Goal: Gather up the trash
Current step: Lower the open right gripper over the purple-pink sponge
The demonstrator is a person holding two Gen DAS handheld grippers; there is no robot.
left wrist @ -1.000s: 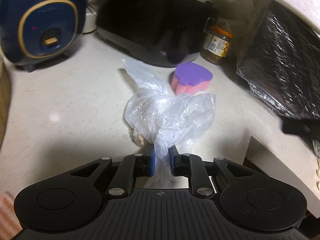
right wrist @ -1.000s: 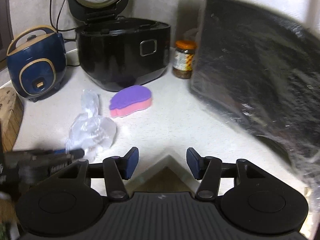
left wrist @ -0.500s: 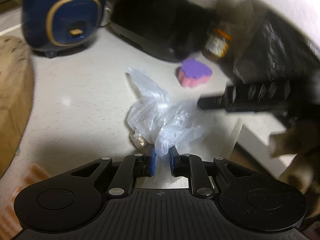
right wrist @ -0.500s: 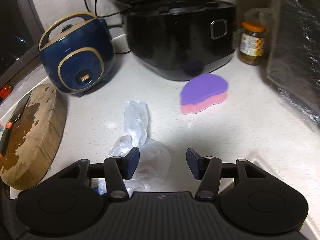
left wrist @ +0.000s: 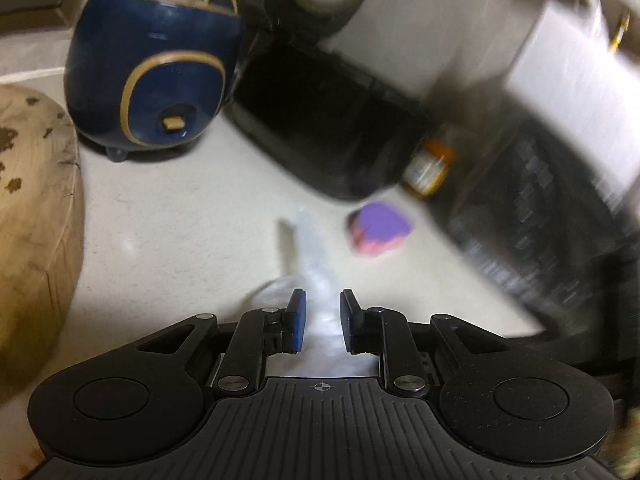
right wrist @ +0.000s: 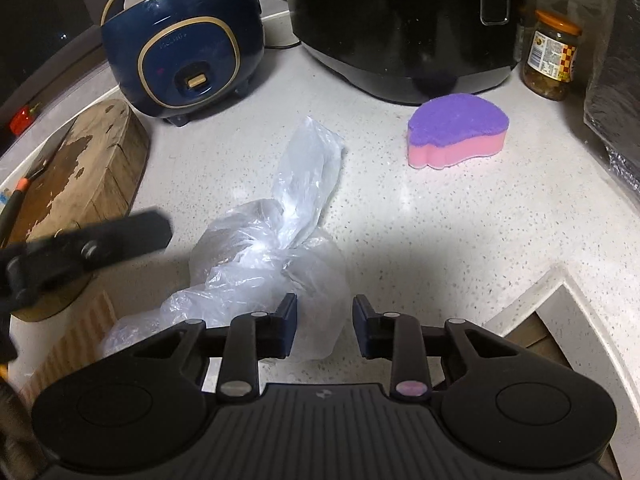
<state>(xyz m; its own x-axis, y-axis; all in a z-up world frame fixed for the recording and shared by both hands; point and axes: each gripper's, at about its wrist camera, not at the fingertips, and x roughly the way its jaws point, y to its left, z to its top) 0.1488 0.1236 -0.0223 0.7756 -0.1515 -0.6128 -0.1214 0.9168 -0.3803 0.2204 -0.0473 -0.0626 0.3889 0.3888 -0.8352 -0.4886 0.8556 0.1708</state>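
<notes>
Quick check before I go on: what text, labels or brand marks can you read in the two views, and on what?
Blue cooker: small gold brand word above its latch, too small to read.
Jar: printed label with a checked pattern, text too small to read.
Black cooker: a square panel, no text legible.
Left wrist view: too blurred, nothing readable.
Sponge, plastic bag: no print visible.

Dim room, left wrist view motion-blurred, right wrist view sharp, bright patch and dark shadow on the desk (right wrist: 400,216), fisheye-bent edges.
</notes>
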